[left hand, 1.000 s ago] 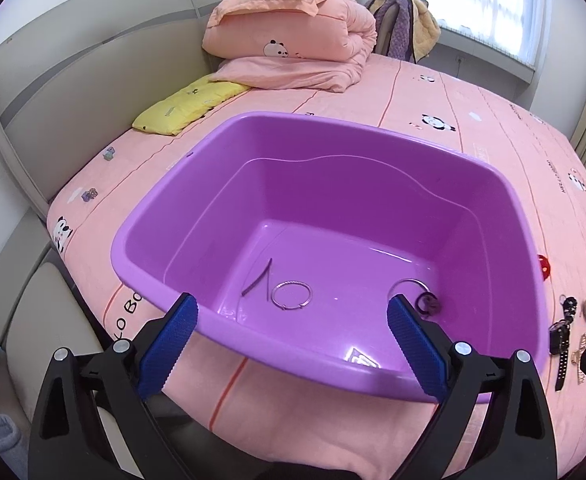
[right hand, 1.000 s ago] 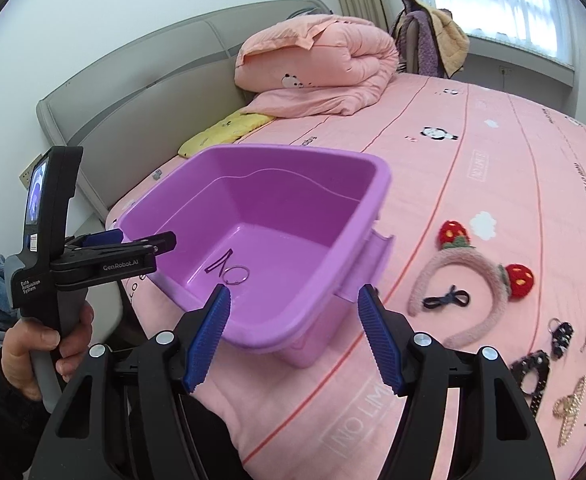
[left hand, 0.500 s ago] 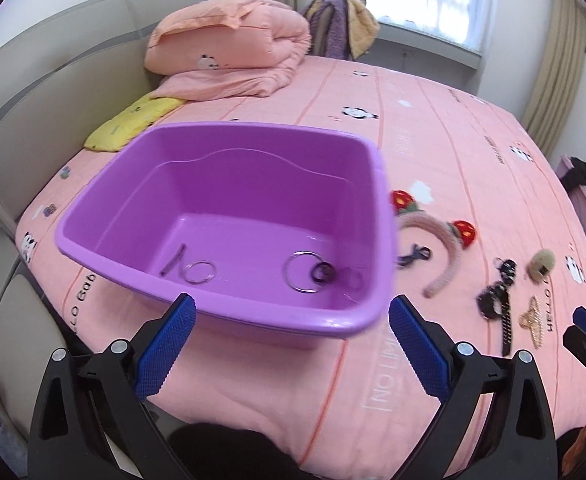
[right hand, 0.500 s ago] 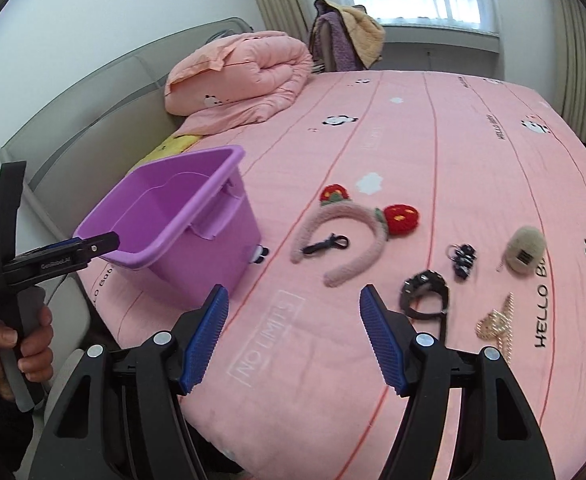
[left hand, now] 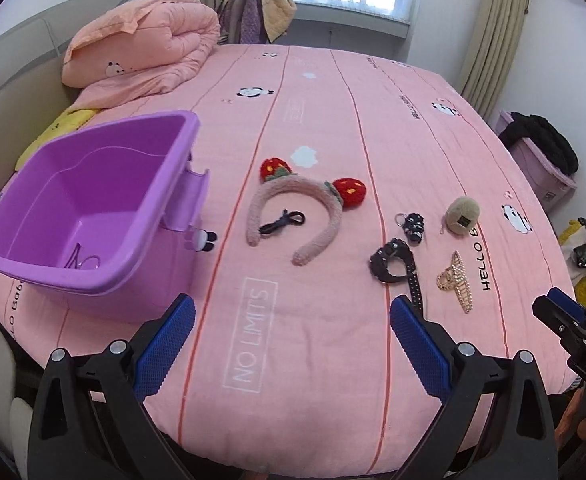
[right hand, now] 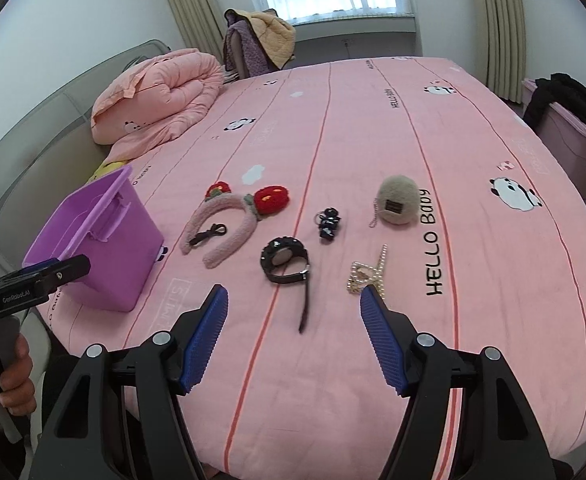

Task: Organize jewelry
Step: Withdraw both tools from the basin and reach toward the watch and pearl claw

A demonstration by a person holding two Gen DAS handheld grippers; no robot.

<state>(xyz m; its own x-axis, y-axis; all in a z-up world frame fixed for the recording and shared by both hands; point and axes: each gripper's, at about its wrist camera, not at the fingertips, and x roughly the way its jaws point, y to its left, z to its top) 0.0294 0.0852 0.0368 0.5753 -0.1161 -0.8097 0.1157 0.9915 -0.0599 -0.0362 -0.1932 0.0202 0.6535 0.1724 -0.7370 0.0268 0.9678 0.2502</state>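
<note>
Looking over the pink bed [right hand: 373,140], I hold my right gripper [right hand: 295,334] spread wide and empty just short of the black watch [right hand: 283,262]; the gold hair clip [right hand: 367,274] lies at its right fingertip. My left gripper [left hand: 291,346] is also released, gripping nothing. The purple bin [left hand: 89,196] sits far left, rings [left hand: 87,261] inside. The strawberry headband [left hand: 293,212] and the beige pouch [right hand: 397,200] lie beyond, with nothing blocking the watch.
</note>
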